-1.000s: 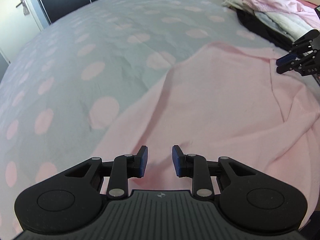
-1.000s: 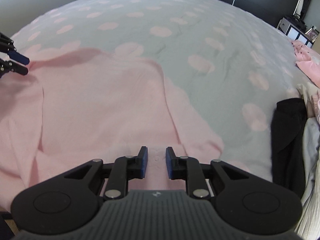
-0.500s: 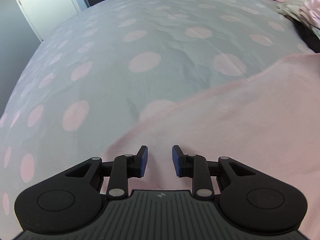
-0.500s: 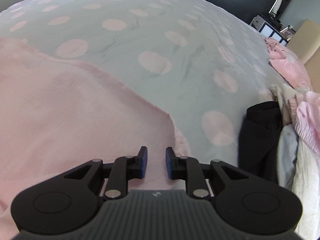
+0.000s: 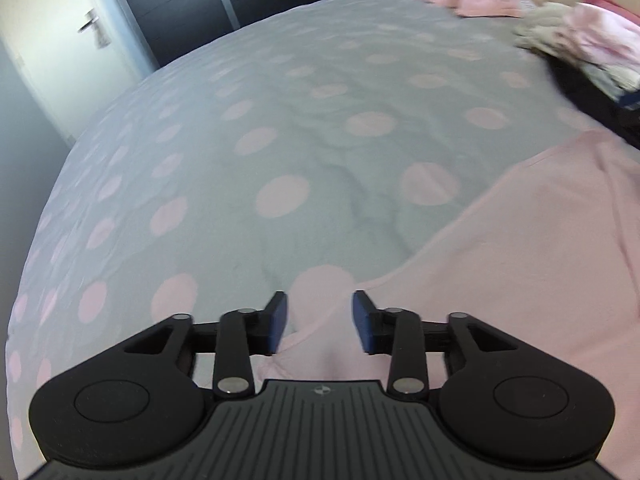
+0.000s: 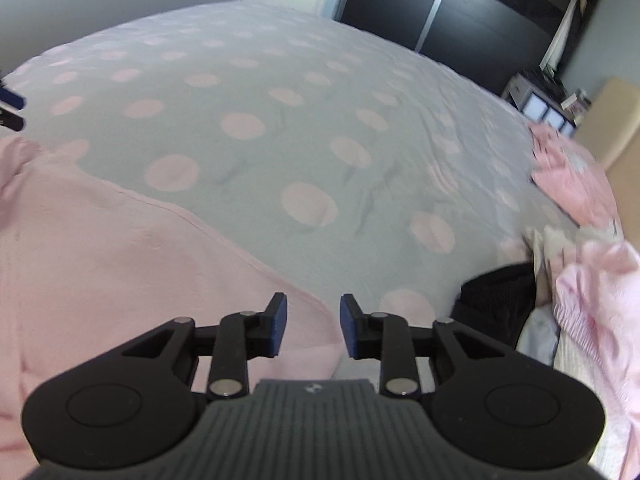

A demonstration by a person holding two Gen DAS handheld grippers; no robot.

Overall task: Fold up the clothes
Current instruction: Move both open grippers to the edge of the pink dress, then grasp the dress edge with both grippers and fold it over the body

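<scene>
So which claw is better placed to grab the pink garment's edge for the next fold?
Probably the left claw: the pink garment lies straight under its open jaws, which have just been opening. The right claw, also open, sits over the garment's corner, half over the bedspread.

My right gripper [image 6: 311,329], jaws just opening with nothing pinched between them, hangs over the near corner of the pink garment [image 6: 100,264]. Garment lies flat on the spotted bedspread [image 6: 320,128]. Clothes pile [image 6: 576,280] right of the garment.

A big bed [image 5: 280,128] has a grey cover with pink dots. A flat pink cloth [image 5: 520,280] lies on it. A heap of clothes [image 6: 592,280] sits at its far side.
</scene>
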